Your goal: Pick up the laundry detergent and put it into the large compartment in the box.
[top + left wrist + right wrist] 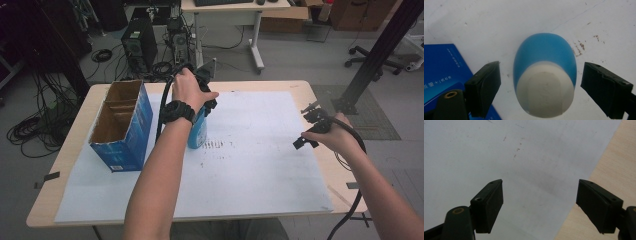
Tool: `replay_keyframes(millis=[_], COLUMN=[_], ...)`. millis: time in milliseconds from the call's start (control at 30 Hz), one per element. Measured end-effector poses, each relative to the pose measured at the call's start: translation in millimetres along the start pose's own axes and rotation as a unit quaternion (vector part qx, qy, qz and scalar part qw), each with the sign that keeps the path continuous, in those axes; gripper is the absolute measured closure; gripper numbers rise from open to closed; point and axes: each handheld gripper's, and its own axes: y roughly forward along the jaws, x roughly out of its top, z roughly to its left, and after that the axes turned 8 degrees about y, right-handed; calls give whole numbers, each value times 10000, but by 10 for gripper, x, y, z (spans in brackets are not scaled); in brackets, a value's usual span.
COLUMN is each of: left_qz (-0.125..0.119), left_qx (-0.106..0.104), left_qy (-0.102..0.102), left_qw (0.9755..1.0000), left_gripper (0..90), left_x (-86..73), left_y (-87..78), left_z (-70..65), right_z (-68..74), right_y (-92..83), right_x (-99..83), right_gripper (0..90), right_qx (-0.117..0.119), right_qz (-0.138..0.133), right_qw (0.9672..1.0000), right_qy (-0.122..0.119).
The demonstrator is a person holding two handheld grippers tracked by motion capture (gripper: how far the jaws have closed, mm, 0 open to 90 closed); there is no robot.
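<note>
A blue bottle [198, 135] with a white cap [544, 92] stands upright on the white sheet [260, 170], just right of an open blue cardboard box [122, 125]. My left gripper [206, 102] hangs directly over the bottle and points down. In the left gripper view the bottle [544, 50] sits between the jaws of this gripper [541, 68], with a gap on each side, so it is open. My right gripper [306, 126] rests near the sheet's right edge. In the right gripper view it [540, 182] stands open over bare paper with nothing between its jaws.
The box [441, 67] has inner dividers and lies close to the left jaw. The wooden table [65, 150] shows around the sheet, and its right strip [609, 165] lies beside the right gripper. Behind the table are computers, cables and a desk.
</note>
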Motion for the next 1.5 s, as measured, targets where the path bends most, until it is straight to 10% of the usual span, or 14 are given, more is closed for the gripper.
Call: replay_keyframes(millis=[1500], left_qz=[174], left_qx=[12], left_qy=[-23], left_qw=[9998], left_gripper=[257], left_x=[19], left_y=[250], left_z=[-5], right_z=[-19], right_y=[53], right_x=[-20], right_gripper=[216], right_qx=[29], right_qz=[16], right_qw=[10000], right_qy=[-1])
